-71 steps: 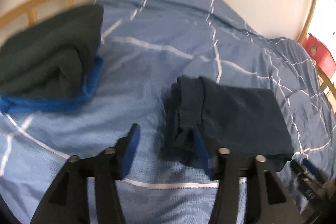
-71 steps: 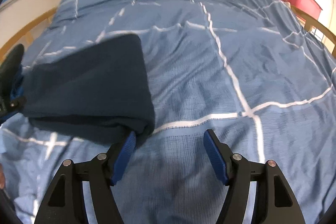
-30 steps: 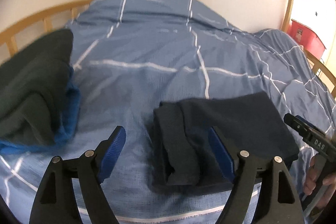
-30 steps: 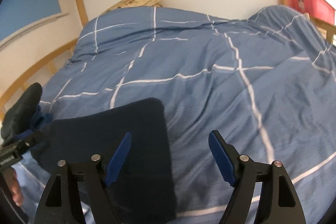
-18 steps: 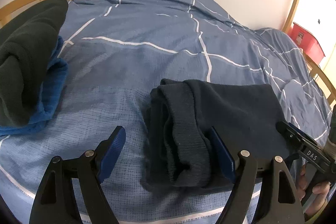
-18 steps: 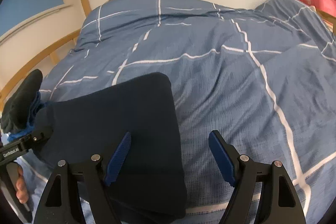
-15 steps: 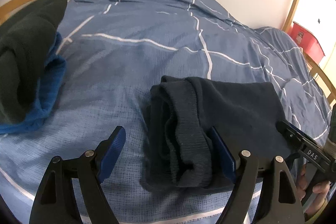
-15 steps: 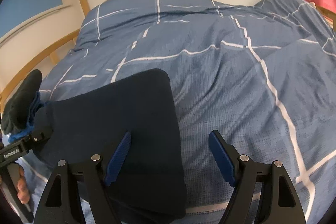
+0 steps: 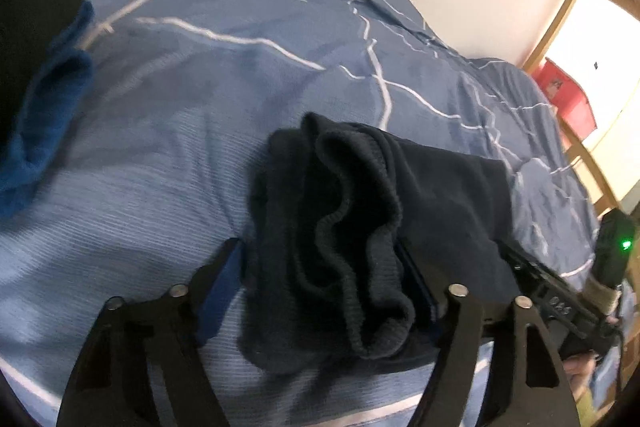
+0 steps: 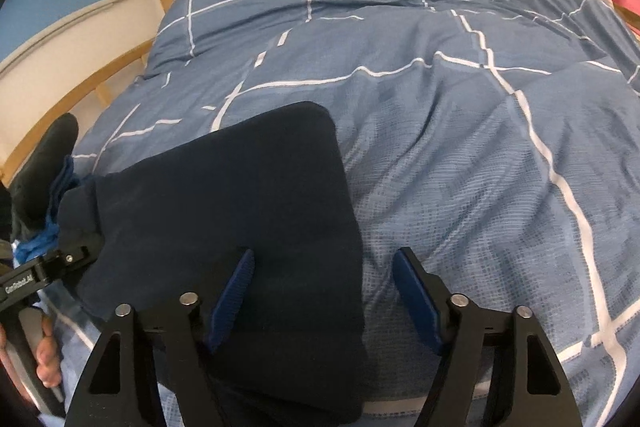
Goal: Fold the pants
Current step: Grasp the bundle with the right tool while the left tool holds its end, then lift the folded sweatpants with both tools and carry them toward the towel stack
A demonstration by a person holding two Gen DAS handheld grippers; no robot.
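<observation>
Tools lowered, closing astride folded pants [image 9: 400,211]

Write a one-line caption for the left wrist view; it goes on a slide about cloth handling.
Left gripper closing around the ribbed waistband end of folded dark navy pants on a blue checked duvet.

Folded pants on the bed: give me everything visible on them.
The folded pants are dark navy, soft knit, lying flat as a rectangular stack on the blue checked duvet. The ribbed waistband end bunches loosely between the left gripper jaws; the right gripper straddles the opposite edge. Both jaws are closing, not yet pressing.
</observation>
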